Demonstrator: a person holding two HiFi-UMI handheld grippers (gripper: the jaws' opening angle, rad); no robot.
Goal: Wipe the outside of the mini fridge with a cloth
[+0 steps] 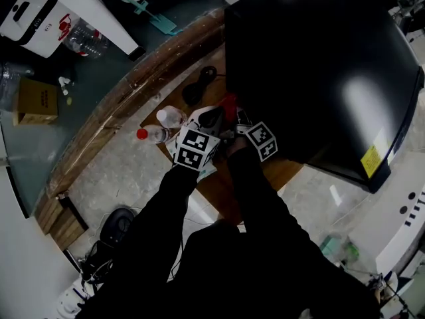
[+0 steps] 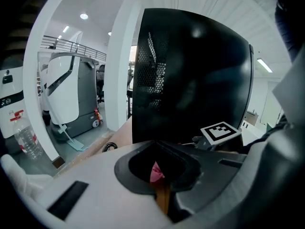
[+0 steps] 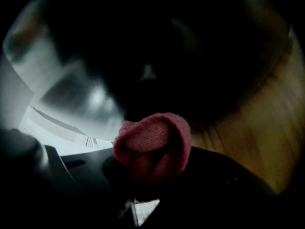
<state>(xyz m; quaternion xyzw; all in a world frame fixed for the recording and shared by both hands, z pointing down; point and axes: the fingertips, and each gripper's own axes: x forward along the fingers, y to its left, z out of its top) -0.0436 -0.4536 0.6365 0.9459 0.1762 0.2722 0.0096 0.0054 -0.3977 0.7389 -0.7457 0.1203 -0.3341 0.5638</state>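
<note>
Pink cloth (image 3: 152,138) in R gripper (image 3: 151,171) jaws nr mini fridge (image 1: 319,65); L gripper (image 2: 162,197) jaws together.

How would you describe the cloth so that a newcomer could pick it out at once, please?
Find the big black fridge on the wooden table. Just beside it the right tongs pinch a small folded cloth. It is the only pink, nubbly thing there, unlike the clear bottles nearby.
</note>
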